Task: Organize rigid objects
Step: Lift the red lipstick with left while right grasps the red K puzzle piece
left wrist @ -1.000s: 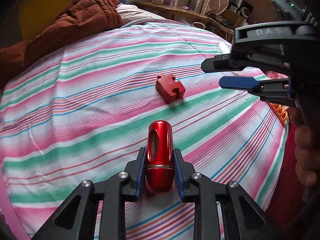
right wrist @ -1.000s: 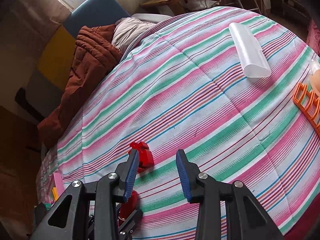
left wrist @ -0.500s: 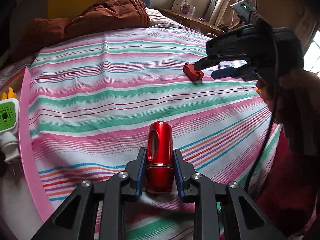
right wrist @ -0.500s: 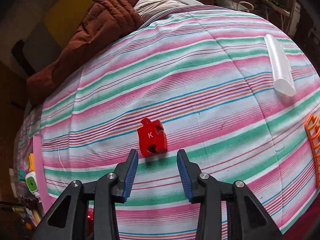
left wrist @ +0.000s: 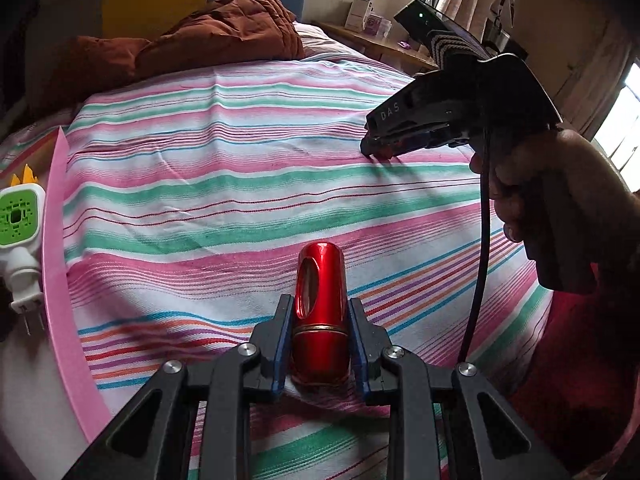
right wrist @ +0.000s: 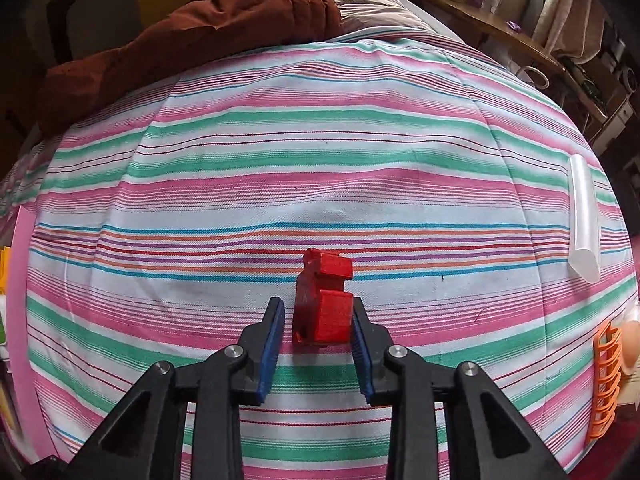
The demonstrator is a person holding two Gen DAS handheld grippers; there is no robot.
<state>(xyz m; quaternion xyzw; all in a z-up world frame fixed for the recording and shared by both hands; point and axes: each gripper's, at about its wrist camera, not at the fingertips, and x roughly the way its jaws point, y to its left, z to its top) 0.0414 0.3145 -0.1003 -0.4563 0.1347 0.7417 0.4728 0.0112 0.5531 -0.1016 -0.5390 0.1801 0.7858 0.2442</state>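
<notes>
Left wrist view, far left edge: a white plug adapter (left wrist: 18, 236) with a green face lies beside a pink strip (left wrist: 60, 272) that runs down the edge of the striped bedspread (left wrist: 224, 184). Upper left of the frame, a rust-brown quilt (left wrist: 208, 44) is heaped at the head of the bed. Bottom centre now: the left gripper (left wrist: 320, 338) has its blue pads pressed to both sides of a shiny red metal cylinder (left wrist: 320, 312), which points away up the frame, its base low against the cloth. Upper right, the right gripper (left wrist: 378, 148) comes in from the side with a hand (left wrist: 560, 208) on its handle, tips down at the bedspread, a sliver of red between them.

Over to the right wrist view: the same quilt (right wrist: 200, 20) fills the upper left. Centre, the red puzzle piece (right wrist: 323, 304) stands on edge on the bedspread (right wrist: 280, 160), between the tongs (right wrist: 318, 334). The right pad touches its flank; the left pad shows a narrow gap, so the jaws are nearly closed but not clamped. Right side, a translucent white tube (right wrist: 585, 220) lies on the stripes, and at the lower right edge sits an orange plastic rack (right wrist: 606, 380).
</notes>
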